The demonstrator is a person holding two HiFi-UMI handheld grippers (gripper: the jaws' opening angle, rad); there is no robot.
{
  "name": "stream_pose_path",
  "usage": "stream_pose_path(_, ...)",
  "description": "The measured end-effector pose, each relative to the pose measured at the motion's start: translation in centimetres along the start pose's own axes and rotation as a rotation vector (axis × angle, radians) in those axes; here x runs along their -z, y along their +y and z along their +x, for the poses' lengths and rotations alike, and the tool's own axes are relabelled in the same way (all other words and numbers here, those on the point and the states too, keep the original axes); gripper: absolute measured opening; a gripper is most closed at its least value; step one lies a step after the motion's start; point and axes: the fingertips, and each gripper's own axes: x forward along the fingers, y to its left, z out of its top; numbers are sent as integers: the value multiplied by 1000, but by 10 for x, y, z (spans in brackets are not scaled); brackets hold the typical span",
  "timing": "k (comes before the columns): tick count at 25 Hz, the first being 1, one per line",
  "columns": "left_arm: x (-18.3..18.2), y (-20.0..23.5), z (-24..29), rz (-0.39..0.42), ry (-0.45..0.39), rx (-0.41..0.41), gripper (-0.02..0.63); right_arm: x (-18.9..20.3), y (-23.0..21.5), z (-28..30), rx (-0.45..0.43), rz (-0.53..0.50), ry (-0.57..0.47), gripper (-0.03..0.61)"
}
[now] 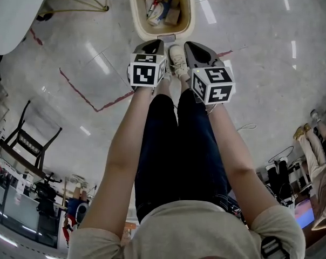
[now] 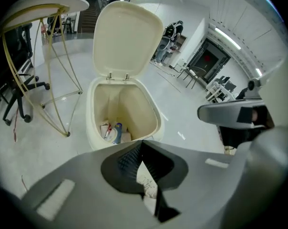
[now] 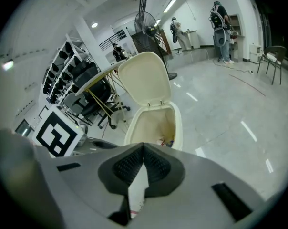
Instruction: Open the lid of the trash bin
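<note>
Forearms stretch forward over dark trousers, each hand carrying a gripper. Left gripper (image 2: 142, 142) and right gripper (image 3: 143, 145) both have their jaws pressed together at the tips, with nothing caught between. Between the two, a pale shoe (image 1: 177, 58) points its toe at the pedal (image 1: 167, 37) of the cream trash bin (image 1: 135, 12) on the floor just ahead. Its lid (image 2: 127, 37) stands upright on the rear hinges, and litter (image 1: 160, 9) shows inside. Farther left stands a white table (image 1: 12, 9) on gold wire legs

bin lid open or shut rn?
Open. The lid stands upright on its hinges behind the trash bin, and the trash inside shows.
</note>
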Motion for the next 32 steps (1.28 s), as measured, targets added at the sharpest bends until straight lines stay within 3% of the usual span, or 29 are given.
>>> stream_pose_path(4, -8, -13, -34, -13, -54, 57, 9, -22, 10, -16, -11, -47, -4, 7)
stream_pose_path(9, -31, -28, -86, -4, -187, 49, 9, -42, 30, -44, -40, -108, -13, 6)
stream_pose_path(14, -55, -42, -133, 4, -255, 42, 9, -69, 59, -83, -83, -231, -54, 6)
stream_pose_path(18, -78, -56, -179, -22, -332, 63, 9, -97, 73, -117, -83, -241, -113, 6)
stream_pose_path(22, -91, -75, -224, 25, -352, 77, 9, -121, 96, -151, -95, -252, -165, 7)
stream_pose_path(28, -123, -101, -278, 5, -474, 157, 9, -151, 117, -185, -132, -330, -222, 6)
stream_pose_path(32, -138, -118, -313, 53, -530, 147, 9, -170, 136, -208, -155, -345, -260, 6)
